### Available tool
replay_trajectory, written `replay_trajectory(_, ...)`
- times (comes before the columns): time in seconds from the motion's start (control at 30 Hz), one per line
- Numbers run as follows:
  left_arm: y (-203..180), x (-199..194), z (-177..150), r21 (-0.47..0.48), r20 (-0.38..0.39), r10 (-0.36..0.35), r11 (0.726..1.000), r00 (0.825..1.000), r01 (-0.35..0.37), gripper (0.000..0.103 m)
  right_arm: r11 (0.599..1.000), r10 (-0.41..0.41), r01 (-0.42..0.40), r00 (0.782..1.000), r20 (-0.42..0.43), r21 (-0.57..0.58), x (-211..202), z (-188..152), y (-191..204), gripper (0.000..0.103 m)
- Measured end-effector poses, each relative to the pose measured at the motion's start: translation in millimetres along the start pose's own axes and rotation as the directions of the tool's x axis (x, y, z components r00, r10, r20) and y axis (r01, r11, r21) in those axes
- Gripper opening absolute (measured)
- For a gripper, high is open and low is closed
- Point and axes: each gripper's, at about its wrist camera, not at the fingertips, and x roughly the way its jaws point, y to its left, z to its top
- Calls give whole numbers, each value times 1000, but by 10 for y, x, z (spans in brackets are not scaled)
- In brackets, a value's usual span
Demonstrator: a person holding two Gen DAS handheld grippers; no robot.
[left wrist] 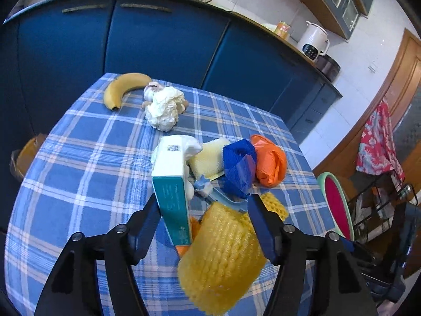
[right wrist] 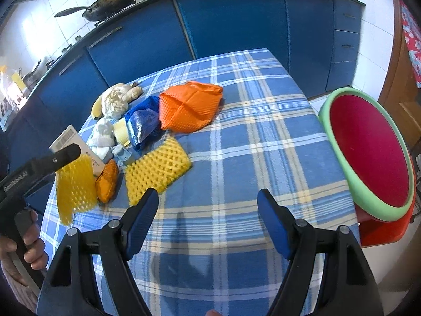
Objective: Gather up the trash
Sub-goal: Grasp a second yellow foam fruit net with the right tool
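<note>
On the blue plaid tablecloth (right wrist: 236,137) lies a pile of trash: a teal and white box (left wrist: 172,197), a blue mesh net (left wrist: 239,168), an orange bag (right wrist: 189,108), a flat yellow foam net (right wrist: 158,171) and crumpled white paper (left wrist: 164,109). My left gripper (left wrist: 204,200) hovers over the pile with its jaws apart. A second yellow foam net (left wrist: 221,250) hangs loose between them, against the right finger only. My right gripper (right wrist: 208,193) stands open and empty over bare cloth, right of the pile.
A banana (left wrist: 123,87) and garlic (left wrist: 152,90) lie at the table's far end. A red basin with a green rim (right wrist: 368,152) stands off the table's right edge. Blue cabinets (right wrist: 236,26) run behind. A hand (right wrist: 29,250) holds the left gripper's handle.
</note>
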Motion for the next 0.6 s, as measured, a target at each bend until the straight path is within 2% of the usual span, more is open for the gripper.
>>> replay_trajectory(0.3, 257, -37, -13, -76, 16, -29, 997, 999, 30, 69, 999, 7, -7, 1000, -11, -35, 29, -39, 145, 78)
replay_trajectory(0.6, 495, -102, -85, -54, 0, 129, 990, 992, -128, 70, 998, 16, -17, 1000, -19, -66, 53, -45, 266, 78)
